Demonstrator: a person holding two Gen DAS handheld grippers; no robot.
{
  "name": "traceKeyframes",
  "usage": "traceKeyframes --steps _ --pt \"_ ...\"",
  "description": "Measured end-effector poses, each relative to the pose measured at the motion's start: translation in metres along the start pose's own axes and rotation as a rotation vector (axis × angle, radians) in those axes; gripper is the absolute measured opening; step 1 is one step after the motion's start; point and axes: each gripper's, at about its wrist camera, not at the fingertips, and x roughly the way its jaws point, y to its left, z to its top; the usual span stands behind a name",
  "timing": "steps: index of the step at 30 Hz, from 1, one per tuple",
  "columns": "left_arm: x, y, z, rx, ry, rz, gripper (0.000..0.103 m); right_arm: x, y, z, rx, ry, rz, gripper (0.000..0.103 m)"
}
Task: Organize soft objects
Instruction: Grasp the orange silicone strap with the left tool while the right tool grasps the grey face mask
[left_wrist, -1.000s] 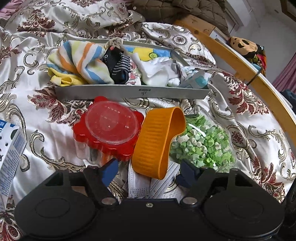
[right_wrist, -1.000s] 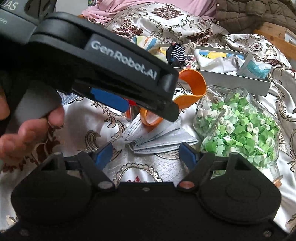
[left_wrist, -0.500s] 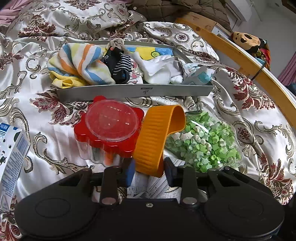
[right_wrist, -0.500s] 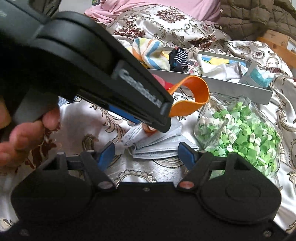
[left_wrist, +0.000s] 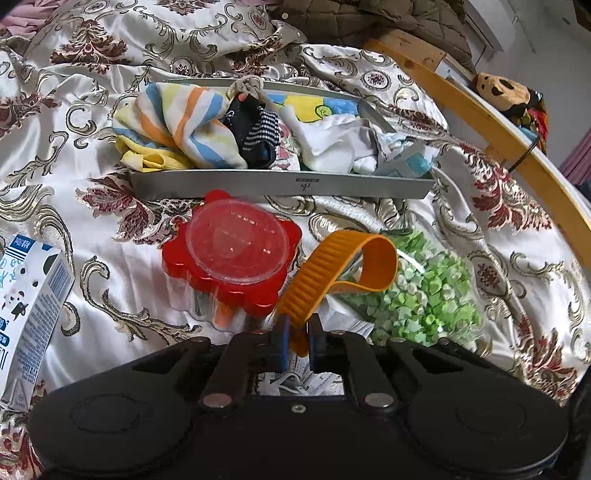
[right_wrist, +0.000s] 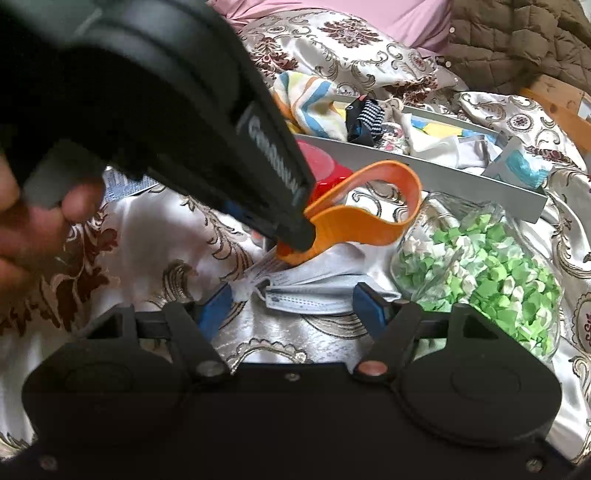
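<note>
A ribbed orange band (left_wrist: 332, 273) loops up from the bedspread. My left gripper (left_wrist: 297, 332) is closing, and its blue pads pinch the band's near end. The right wrist view shows the left gripper (right_wrist: 295, 229) from the side, holding the orange band (right_wrist: 369, 221) just above a stack of pale face masks (right_wrist: 314, 284). My right gripper (right_wrist: 291, 306) is open, its jaws closing slowly. The masks lie between and ahead of its fingers, untouched. Behind stands a grey tray (left_wrist: 280, 182) holding a striped cloth (left_wrist: 184, 118), a dark sock (left_wrist: 255, 129) and white cloths (left_wrist: 332, 144).
A red-lidded clear container (left_wrist: 232, 251) stands left of the band. A glass jar of green paper stars (left_wrist: 424, 291) lies to its right. A milk carton (left_wrist: 26, 295) lies at far left. A wooden bed rail (left_wrist: 498, 122) curves along the right. A hand (right_wrist: 33, 229) grips the left tool.
My left gripper's jaws have gone from wide apart to pinched on the orange band's near end, and the band has narrowed and lifted a little. The right gripper's jaws have narrowed slightly.
</note>
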Motion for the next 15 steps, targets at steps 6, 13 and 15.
traceKeyframes --steps 6,13,15 --pt "-0.003 0.0 0.001 -0.006 -0.005 -0.003 0.008 0.004 0.006 0.003 -0.022 -0.004 -0.012 0.059" --pt "-0.006 0.002 0.003 -0.021 -0.014 -0.013 0.008 0.013 0.021 0.008 -0.053 0.007 -0.013 0.036" --pt "-0.007 0.002 0.003 -0.02 -0.017 -0.013 0.008 0.016 0.02 0.008 -0.051 0.012 -0.017 0.028"
